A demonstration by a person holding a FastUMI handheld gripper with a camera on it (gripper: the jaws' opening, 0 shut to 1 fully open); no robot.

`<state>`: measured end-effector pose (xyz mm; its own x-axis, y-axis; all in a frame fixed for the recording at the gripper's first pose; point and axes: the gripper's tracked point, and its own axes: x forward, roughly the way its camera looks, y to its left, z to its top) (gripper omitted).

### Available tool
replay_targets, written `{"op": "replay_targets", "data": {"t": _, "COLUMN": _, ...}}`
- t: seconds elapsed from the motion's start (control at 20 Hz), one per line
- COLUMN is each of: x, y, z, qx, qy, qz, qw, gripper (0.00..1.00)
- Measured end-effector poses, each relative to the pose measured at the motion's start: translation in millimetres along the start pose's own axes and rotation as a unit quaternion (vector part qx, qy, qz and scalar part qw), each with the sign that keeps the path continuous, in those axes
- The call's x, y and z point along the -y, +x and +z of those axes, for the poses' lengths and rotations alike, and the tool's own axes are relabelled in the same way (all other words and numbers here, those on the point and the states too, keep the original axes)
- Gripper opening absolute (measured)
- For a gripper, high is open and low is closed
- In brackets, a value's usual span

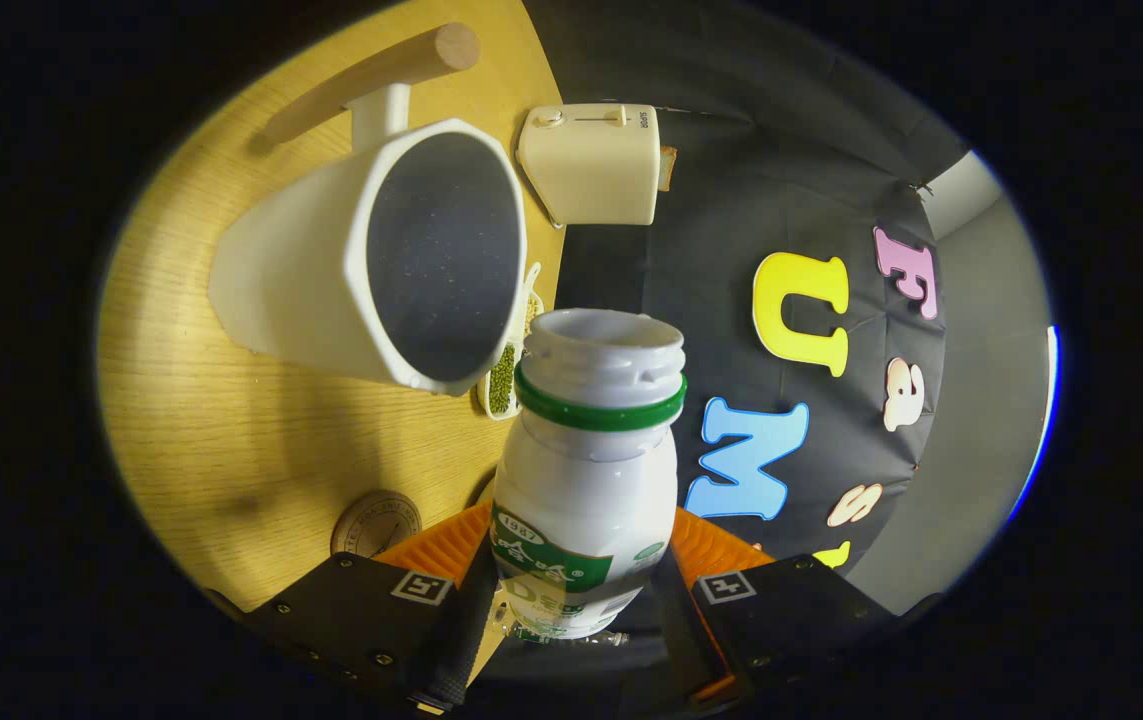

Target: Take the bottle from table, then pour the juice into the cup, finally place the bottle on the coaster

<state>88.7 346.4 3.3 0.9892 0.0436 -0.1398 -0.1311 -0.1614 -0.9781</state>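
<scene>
Wood-grain table (231, 420) runs beneath me, with the black cloth wall beyond its edge. My gripper (581, 580) is clamped on the bottle (586, 470), both fingers pressing its sides near the label. That bottle is white with a green neck ring, uncapped, its open mouth pointing ahead, just beside the rim of the cup (381, 260). This cup is white with a wooden handle. A small dish of green beans (503, 378) sits between cup and bottle. Farther off stands a cream toaster (591, 165). Beside my left finger lies a round coaster (376, 523).
</scene>
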Motion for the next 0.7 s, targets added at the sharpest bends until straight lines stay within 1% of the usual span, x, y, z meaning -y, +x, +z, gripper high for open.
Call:
{"op": "replay_targets", "data": {"t": 0.45, "x": 18.4, "y": -2.1, "z": 6.5, "qx": 0.005, "qy": -0.062, "qz": -0.04, "qw": 0.997, "gripper": 0.74}}
{"op": "replay_targets", "data": {"t": 0.7, "x": 26.4, "y": -2.8, "z": 7.6, "qx": 0.002, "qy": -0.084, "qz": -0.05, "qw": 0.995, "gripper": 0.74}}
